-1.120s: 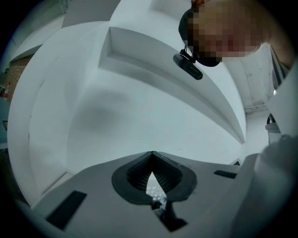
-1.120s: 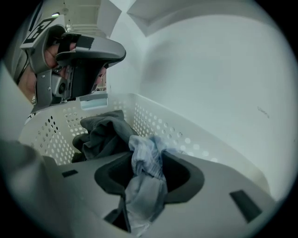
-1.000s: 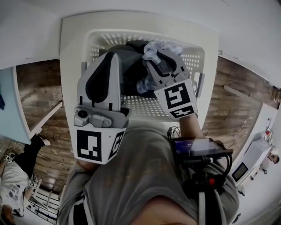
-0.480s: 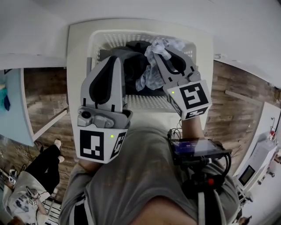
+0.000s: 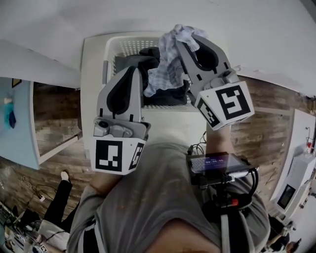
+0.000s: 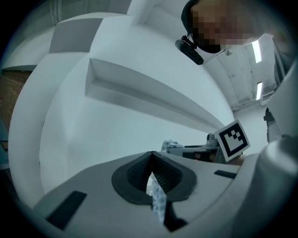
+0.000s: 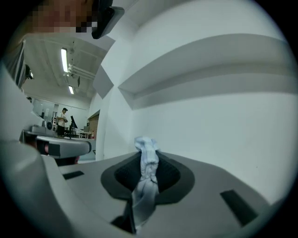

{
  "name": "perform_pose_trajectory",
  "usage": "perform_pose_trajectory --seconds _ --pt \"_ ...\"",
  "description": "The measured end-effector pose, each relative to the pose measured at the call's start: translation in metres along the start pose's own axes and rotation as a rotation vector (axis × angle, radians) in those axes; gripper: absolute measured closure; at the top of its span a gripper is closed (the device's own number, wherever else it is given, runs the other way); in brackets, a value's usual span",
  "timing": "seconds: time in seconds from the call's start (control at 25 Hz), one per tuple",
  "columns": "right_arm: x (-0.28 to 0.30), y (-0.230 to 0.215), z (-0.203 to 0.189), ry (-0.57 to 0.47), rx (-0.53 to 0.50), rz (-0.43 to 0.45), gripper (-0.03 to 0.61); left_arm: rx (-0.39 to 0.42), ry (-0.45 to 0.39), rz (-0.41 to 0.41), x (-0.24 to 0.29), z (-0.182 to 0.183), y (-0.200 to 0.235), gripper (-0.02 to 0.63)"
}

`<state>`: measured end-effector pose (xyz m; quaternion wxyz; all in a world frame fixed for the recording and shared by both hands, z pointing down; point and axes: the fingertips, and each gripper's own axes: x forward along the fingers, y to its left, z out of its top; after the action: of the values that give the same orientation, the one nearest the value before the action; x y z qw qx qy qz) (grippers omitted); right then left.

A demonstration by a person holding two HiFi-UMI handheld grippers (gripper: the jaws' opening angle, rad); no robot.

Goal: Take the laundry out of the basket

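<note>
A white perforated laundry basket (image 5: 95, 59) stands ahead of me with dark clothes (image 5: 170, 95) lying in it. My right gripper (image 5: 183, 43) is raised over the basket's far right. It is shut on a light checked cloth (image 5: 165, 64), and its jaws have just been closing on it. The cloth bunches above the jaw tips (image 7: 148, 153) and trails down to the left gripper. My left gripper (image 5: 132, 70) hovers over the basket's left side. Its tips (image 6: 152, 154) meet, and a strip of the same checked cloth (image 6: 156, 197) shows pinched between its pads.
The basket sits on a white surface (image 5: 163, 123) against a white wall (image 5: 148, 15). Wood-pattern floor (image 5: 54, 99) lies to both sides. A pale blue panel (image 5: 15, 123) is at the left and a person's legs (image 5: 59, 207) at lower left. A screen device (image 5: 217, 165) hangs at my chest.
The right gripper has risen, drawing the checked cloth up and clear of the dark clothes. The left gripper has lifted slightly and shifted forward over the basket.
</note>
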<state>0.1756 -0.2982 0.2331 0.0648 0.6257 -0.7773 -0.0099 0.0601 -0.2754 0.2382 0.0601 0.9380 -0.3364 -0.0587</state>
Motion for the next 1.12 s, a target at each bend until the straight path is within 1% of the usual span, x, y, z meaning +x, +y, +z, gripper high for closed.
perform_pose_trajectory --seconds 0.16,0.24,0.44,0.68,0.92,1.0,1.12 --pt "-0.019 0.003 0.043 -0.072 -0.05 -0.019 0.511 0.015 -0.031 -0.008 -0.015 0.011 -0.007 0.606" --pt "-0.033 0.002 0.063 -0.107 -0.076 -0.044 0.511 0.019 -0.047 -0.017 -0.023 0.016 -0.012 0.606" --pt "-0.079 -0.005 0.113 -0.193 -0.139 -0.128 0.511 0.03 -0.089 -0.048 -0.041 0.027 -0.027 0.606" --pt "-0.143 -0.007 0.158 -0.268 -0.205 -0.248 0.511 0.016 -0.108 -0.095 -0.063 0.029 -0.044 0.606" --pt "-0.198 -0.006 0.171 -0.274 -0.247 -0.352 0.511 -0.001 -0.112 -0.16 -0.082 0.026 -0.068 0.606" --pt "-0.215 -0.005 0.168 -0.263 -0.249 -0.386 0.511 -0.006 -0.11 -0.183 -0.088 0.026 -0.076 0.606" --pt "-0.236 -0.002 0.154 -0.229 -0.238 -0.425 0.511 -0.012 -0.101 -0.216 -0.096 0.024 -0.088 0.606"
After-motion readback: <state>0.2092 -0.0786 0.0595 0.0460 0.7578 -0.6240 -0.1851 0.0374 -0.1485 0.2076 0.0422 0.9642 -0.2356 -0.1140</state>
